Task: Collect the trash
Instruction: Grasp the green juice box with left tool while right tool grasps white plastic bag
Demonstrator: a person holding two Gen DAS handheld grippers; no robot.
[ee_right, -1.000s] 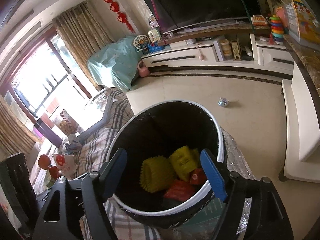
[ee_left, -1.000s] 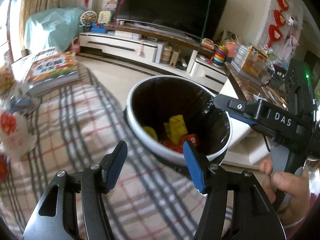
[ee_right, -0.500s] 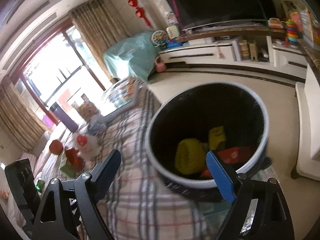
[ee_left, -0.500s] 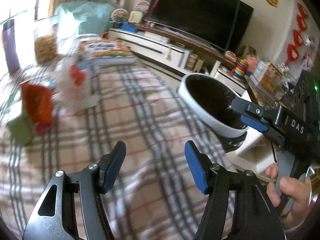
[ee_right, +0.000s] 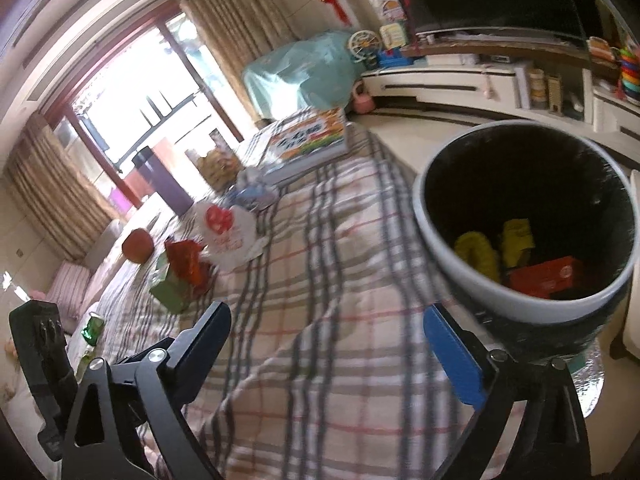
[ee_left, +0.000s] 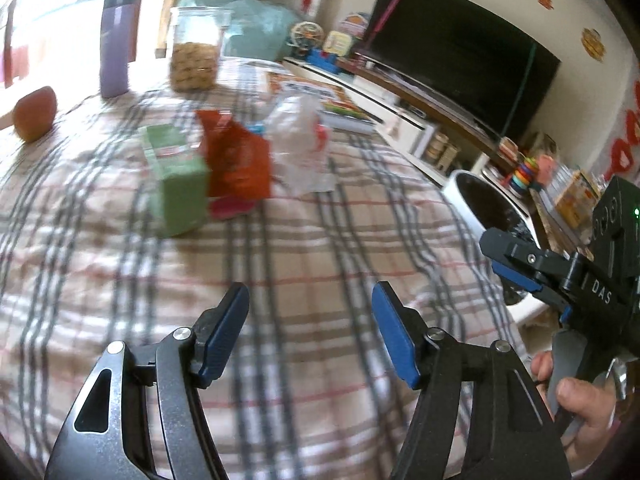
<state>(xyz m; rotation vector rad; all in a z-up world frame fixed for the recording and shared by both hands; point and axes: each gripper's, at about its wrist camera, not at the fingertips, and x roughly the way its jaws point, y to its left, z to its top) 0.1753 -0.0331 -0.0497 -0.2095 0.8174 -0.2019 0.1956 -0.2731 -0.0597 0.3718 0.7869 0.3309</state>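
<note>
Trash wrappers point(ee_left: 236, 160), red and green, cluster mid-desk well left of the bin point(ee_right: 524, 224); bare plaid cloth point(ee_left: 304, 264) lies under both open, empty tongs point(ee_left: 310, 330) point(ee_right: 332, 354).

A plaid cloth of pink, white and grey stripes point(ee_left: 304, 264) covers the surface. On it lie a green carton point(ee_left: 178, 184), a red foil wrapper point(ee_left: 236, 160) touching it, a crumpled clear plastic bag point(ee_left: 300, 140), a colourful book point(ee_right: 308, 142), a purple tumbler point(ee_left: 116, 50), a clear snack jar point(ee_left: 196, 52) and a red apple point(ee_left: 34, 114).
</note>
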